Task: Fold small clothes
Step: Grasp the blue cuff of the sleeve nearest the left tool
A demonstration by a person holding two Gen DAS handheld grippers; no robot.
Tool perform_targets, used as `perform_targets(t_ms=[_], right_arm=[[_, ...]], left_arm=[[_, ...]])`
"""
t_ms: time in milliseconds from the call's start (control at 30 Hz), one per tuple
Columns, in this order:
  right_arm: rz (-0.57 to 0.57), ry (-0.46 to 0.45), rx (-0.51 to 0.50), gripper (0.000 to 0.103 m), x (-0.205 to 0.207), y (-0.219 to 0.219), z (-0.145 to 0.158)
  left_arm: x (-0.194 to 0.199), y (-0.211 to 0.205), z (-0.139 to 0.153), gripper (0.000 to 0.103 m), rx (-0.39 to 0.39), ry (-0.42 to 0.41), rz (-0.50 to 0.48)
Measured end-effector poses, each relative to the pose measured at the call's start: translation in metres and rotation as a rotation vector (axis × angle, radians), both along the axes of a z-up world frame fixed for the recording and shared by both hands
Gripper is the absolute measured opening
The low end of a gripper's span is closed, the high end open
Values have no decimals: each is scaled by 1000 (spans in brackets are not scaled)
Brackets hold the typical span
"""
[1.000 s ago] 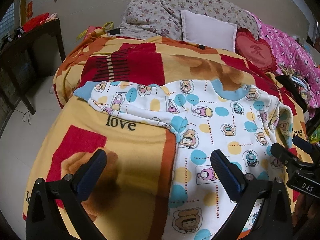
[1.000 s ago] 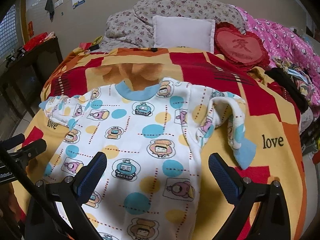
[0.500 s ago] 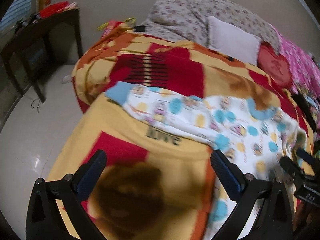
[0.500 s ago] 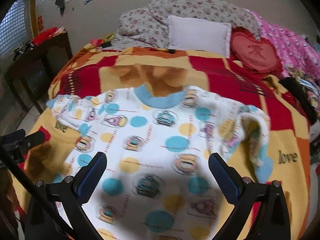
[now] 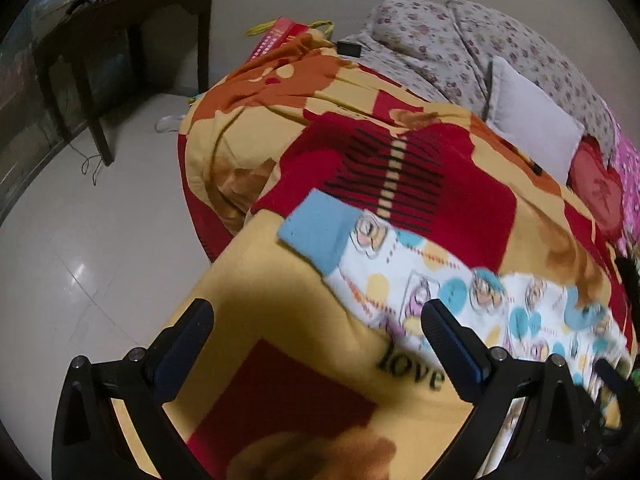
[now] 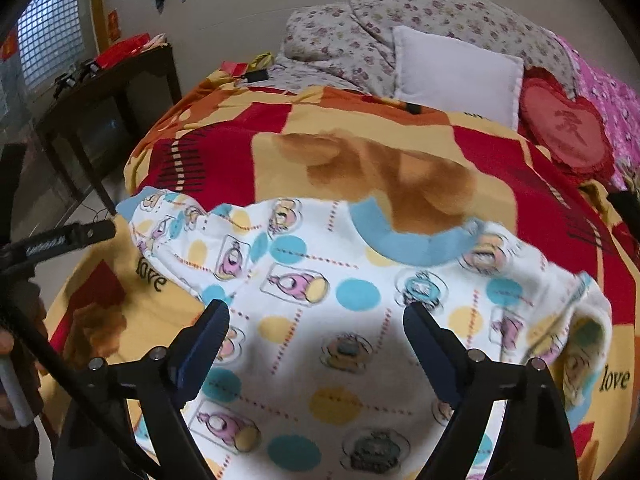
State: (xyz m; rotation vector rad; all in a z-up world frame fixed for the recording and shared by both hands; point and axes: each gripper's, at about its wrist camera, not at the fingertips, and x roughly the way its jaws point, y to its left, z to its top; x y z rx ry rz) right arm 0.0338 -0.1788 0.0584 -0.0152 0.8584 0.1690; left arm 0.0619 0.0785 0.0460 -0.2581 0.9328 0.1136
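Since one second ago the left gripper (image 5: 316, 336) has swung to the left: its view then took in the shirt body, and now it faces the sleeve cuff (image 5: 318, 232), the near-left blanket edge and the floor (image 5: 80, 232). The right gripper (image 6: 316, 332) has shifted slightly toward the far side, bringing the collar (image 6: 404, 242) closer in its view.

The child's printed long-sleeve shirt (image 6: 320, 300) lies flat on the red-and-yellow blanket (image 6: 400, 148) covering the bed. The collar points to the far side, toward the white pillow (image 6: 456, 72); the body's long axis runs near to far. The left sleeve (image 5: 420, 280) extends straight out leftward, its blue cuff at the far-left end, above the printed word "love" (image 5: 412, 370). The right sleeve (image 6: 584, 336) is bunched and folded at the right side.

Left gripper: jaws spread wide, nothing between them, held over the blanket beside the left sleeve. Right gripper: jaws spread wide, nothing held, over the shirt's chest.

A dark table (image 5: 120, 20) stands at far left.
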Motion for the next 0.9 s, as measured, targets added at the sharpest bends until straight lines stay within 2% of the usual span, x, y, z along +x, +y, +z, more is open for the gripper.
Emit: perform_targets(t_ms=[167, 333, 533, 733, 800, 833, 867, 900], right_arm=[[1, 8, -7, 92, 4, 2, -5], [3, 21, 3, 92, 5, 0, -9], [5, 20, -10, 92, 5, 0, -11], [4, 25, -4, 92, 6, 0, -12], [2, 26, -3, 92, 6, 0, -12], [0, 26, 1, 92, 5, -1, -12], [-2, 26, 3, 92, 5, -1, -12], [-4, 27, 6, 92, 5, -3, -12]], left_arm=[[11, -4, -3, 103, 32, 11, -20], [18, 4, -5, 103, 2, 16, 14], [20, 2, -5, 103, 19, 21, 6], [26, 1, -6, 103, 5, 17, 1], [28, 0, -7, 102, -22, 5, -11], [29, 1, -8, 93, -43, -1, -16], [31, 1, -9, 76, -58, 1, -17], [33, 3, -11, 66, -80, 12, -20]])
